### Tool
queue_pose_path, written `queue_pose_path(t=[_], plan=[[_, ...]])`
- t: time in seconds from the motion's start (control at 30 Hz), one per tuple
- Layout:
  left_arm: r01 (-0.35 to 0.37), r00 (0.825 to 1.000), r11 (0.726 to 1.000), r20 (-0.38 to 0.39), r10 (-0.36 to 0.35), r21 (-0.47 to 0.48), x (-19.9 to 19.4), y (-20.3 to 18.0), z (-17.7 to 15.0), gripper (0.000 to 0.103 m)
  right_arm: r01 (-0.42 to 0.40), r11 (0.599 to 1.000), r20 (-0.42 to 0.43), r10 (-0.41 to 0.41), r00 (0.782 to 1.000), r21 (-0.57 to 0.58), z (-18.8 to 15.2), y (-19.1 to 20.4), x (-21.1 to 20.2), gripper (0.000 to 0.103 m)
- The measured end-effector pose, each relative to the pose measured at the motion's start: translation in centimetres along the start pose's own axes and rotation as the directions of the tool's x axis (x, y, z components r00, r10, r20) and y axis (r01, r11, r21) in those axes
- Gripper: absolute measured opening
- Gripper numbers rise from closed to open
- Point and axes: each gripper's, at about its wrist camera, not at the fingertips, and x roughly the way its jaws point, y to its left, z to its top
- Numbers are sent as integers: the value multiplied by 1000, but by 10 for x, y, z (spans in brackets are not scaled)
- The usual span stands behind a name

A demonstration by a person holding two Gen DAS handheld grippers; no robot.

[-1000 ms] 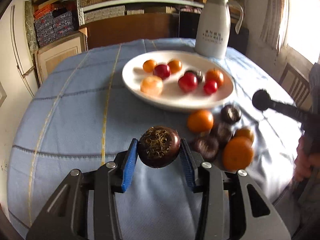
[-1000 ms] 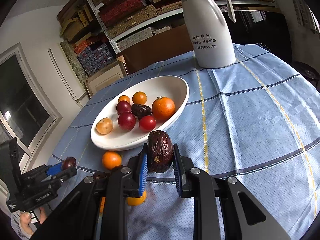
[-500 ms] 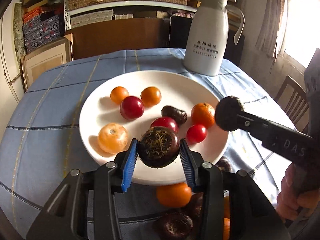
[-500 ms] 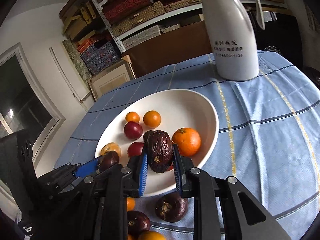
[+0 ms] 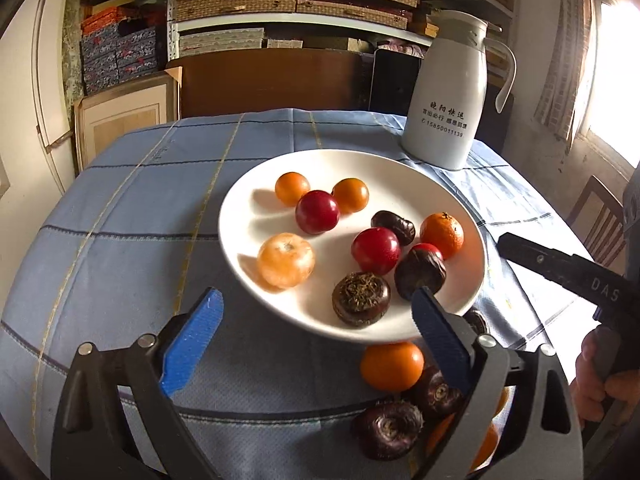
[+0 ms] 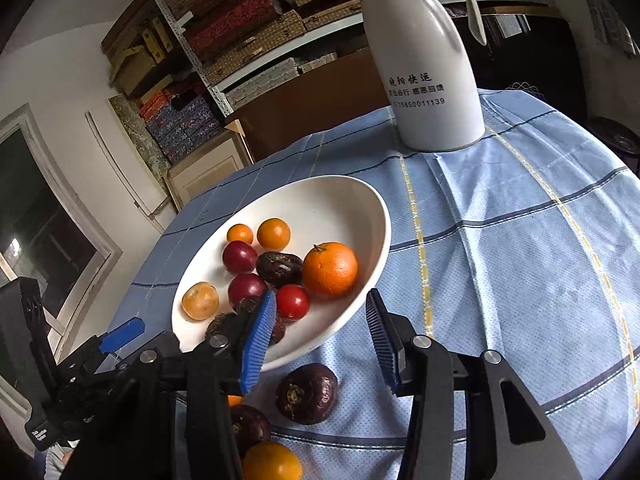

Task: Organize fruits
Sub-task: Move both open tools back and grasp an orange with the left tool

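Left wrist view: the left tool (image 5: 316, 320) has just sprung wide, nothing between its pads; the dark round fruit (image 5: 361, 299) sits on the white plate (image 5: 256, 204)'s near edge. Right wrist view: the right tool (image 6: 320, 338), jaws just parting, grips nothing; the wrinkled dark fruit (image 6: 276, 330) lies on the plate behind its left pad.

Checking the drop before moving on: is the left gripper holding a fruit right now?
No: the left gripper stands open and empty, and the dark fruit lies on the white plate.
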Motion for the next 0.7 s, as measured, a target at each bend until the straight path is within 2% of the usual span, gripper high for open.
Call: queue_pose_path(t=[0.13,0.37,0.53,0.7], plan=[[-26,1000,1000,-10,26,-8,-4,4,-9,95,13,1000,22,-14,1000,22,-5,-9,-13,56],[-23,999,1000,-41,23,-9,-10,4,-27,98,8,1000,15,-9,1000,16,-21,-9,-25,58],[-27,998,997,-57,30,67,-9,-14,-38,98,21,1000,19,-21,1000,12,-25,-8,-29,67],[-42,997,989,-64,52,139,-1,-31,-41,98,20,999,16,-21,1000,28,-24,-11,-30,67]])
